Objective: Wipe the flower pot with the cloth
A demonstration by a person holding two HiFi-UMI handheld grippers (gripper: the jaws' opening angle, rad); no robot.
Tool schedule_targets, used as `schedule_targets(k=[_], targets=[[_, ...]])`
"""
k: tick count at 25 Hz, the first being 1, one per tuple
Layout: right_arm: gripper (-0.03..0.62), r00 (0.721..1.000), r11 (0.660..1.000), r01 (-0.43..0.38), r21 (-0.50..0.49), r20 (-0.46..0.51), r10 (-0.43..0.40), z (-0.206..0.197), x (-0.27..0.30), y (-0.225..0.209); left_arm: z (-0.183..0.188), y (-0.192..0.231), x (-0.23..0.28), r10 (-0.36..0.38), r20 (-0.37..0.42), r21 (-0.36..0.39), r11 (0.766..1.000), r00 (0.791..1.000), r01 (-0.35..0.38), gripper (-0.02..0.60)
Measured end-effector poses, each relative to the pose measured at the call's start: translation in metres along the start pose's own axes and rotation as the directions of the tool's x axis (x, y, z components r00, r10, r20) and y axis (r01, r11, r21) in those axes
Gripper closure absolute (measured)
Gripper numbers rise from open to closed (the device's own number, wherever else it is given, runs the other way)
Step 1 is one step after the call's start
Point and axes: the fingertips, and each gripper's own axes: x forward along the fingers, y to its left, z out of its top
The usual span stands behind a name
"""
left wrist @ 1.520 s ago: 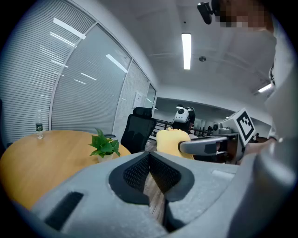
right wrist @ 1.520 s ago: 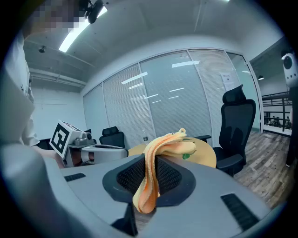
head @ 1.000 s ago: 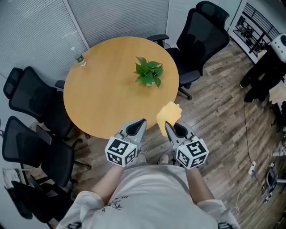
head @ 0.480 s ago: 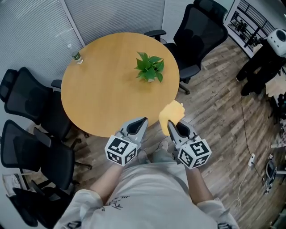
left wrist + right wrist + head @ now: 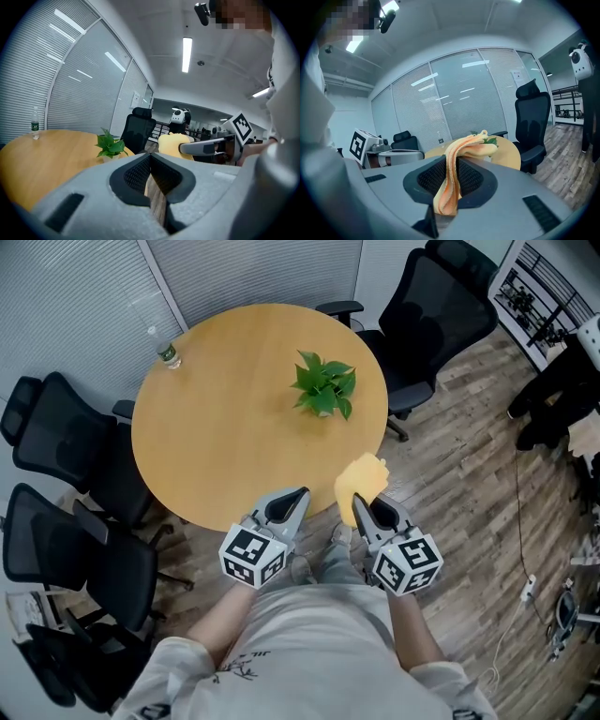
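With the right gripper [image 5: 354,505] clamped on the floppy yellow-orange cloth [image 5: 362,480] and the left gripper [image 5: 300,495] shut and empty, I'd carry the loose fold across the round wooden table [image 5: 216,427] to the small leafy flower pot [image 5: 322,412] near its far-right edge.

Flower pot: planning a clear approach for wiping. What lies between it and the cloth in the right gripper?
In the head view, only bare tabletop lies between the flower pot and the cloth held by the right gripper.
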Motion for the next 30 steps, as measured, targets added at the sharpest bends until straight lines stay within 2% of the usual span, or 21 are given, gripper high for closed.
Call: schedule_targets(k=[12, 20, 30], targets=[[0.537, 0.999, 0.999, -0.038, -0.025, -0.003, 0.038, 0.041, 0.034, -0.074, 0.036, 0.018, 0.079, 0.039, 0.036, 0.003, 0.999, 0.999, -0.039, 0.571], [0.536, 0.996, 0.995, -0.09, -0.042, 0.009, 0.091, 0.073, 0.067, -0.122, 0.059, 0.039, 0.122, 0.119, 0.06, 0.005, 0.993, 0.991, -0.12, 0.571], [0.536, 0.982, 0.98, -0.191, -0.048, -0.022, 0.19, 0.08, 0.098, -0.154, 0.063, 0.057, 0.148, 0.22, 0.078, -0.033, 0.975, 0.972, -0.218, 0.571]])
